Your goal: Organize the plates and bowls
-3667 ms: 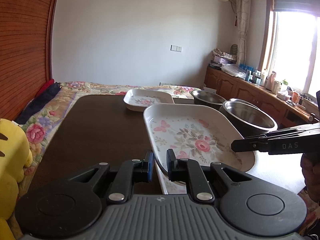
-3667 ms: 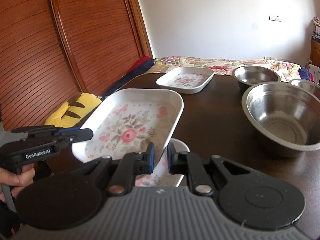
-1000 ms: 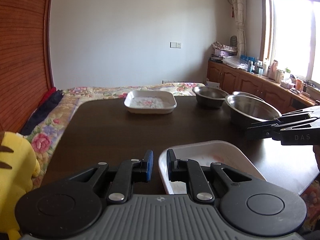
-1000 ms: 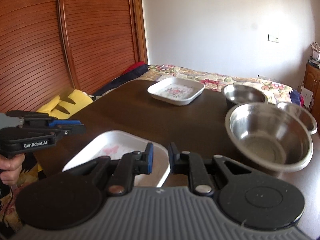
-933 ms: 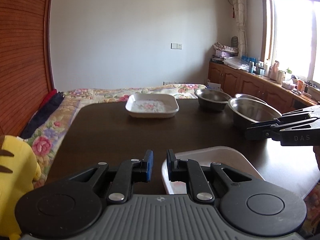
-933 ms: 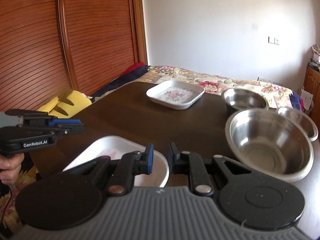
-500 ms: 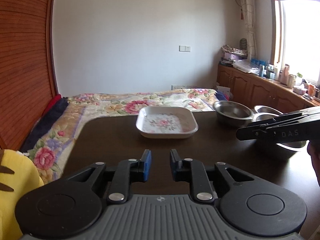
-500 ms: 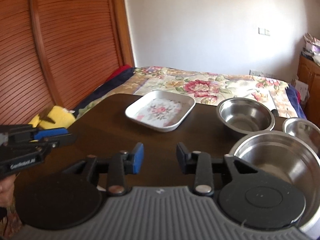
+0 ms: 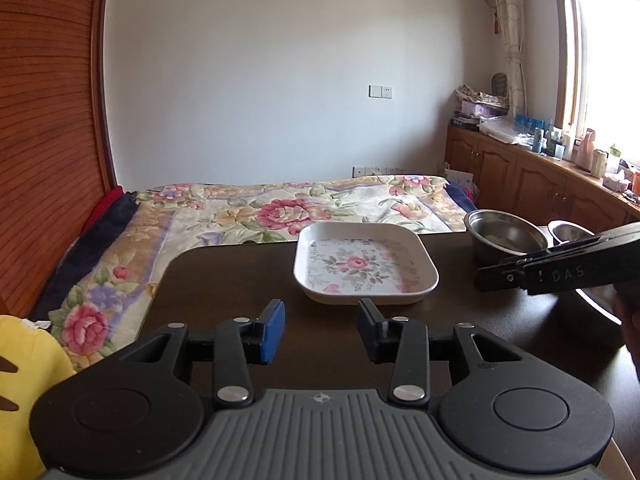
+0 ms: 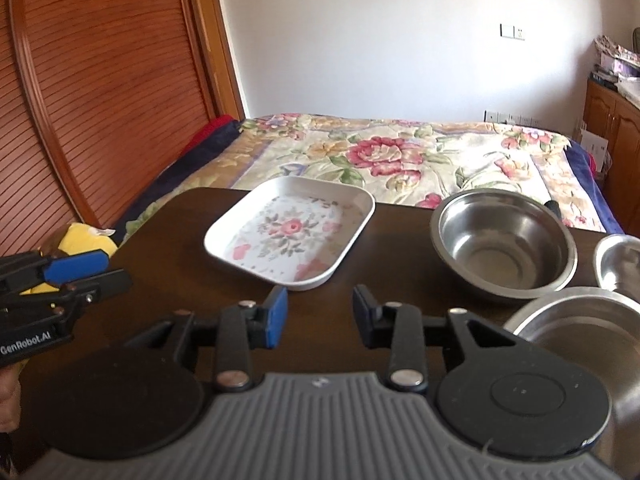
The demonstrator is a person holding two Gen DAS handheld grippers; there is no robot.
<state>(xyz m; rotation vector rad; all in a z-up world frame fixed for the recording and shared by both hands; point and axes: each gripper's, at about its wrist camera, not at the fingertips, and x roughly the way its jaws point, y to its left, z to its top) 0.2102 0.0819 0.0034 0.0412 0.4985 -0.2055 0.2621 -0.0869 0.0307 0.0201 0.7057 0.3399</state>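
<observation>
On a dark table (image 10: 168,240) at the foot of a flowered bed, the left gripper (image 9: 321,330) and right gripper (image 10: 319,314) hang side by side, jaws spread wide and empty, aimed at a floral square plate (image 10: 290,232) lying apart from the rest. To its right, three steel bowls stand unstacked: a middle bowl (image 10: 504,244), a small bowl (image 10: 618,260) and a large bowl (image 10: 580,328), so the sorting appears far from finished

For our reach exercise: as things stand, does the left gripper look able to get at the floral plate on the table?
Probably yes: the left gripper is open, facing the floral plate, with only bare table between them.
</observation>
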